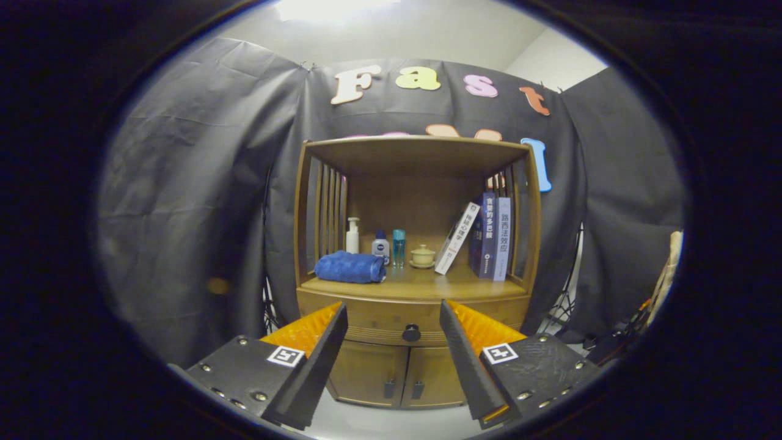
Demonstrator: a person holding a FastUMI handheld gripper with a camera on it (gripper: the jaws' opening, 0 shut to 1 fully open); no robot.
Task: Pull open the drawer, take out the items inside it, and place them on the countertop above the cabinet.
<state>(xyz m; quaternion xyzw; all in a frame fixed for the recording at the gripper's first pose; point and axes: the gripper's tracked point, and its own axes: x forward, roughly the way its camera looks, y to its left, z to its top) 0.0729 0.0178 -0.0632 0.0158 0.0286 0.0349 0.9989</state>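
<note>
The gripper (394, 318) hangs back from the cabinet (413, 269), fingers spread wide and holding nothing, probably lined up so the drawer (372, 321) knob (411, 333) sits between the tips, beyond them. The drawer is shut, so its contents are hidden. On the countertop (421, 287) beyond the fingers lie a towel (350, 267), bottles (380, 245), a lidded cup (422, 255) and books (486, 235); bare wood is left in front of them. Nothing blocks the knob.

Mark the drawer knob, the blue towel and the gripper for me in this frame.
drawer knob (411, 333), gripper view, centre of the round knob's face.
blue towel (350, 267), gripper view, middle of the folded roll's front.
gripper (393, 318), gripper view, midway between the open fingertips, short of the knob.
</note>
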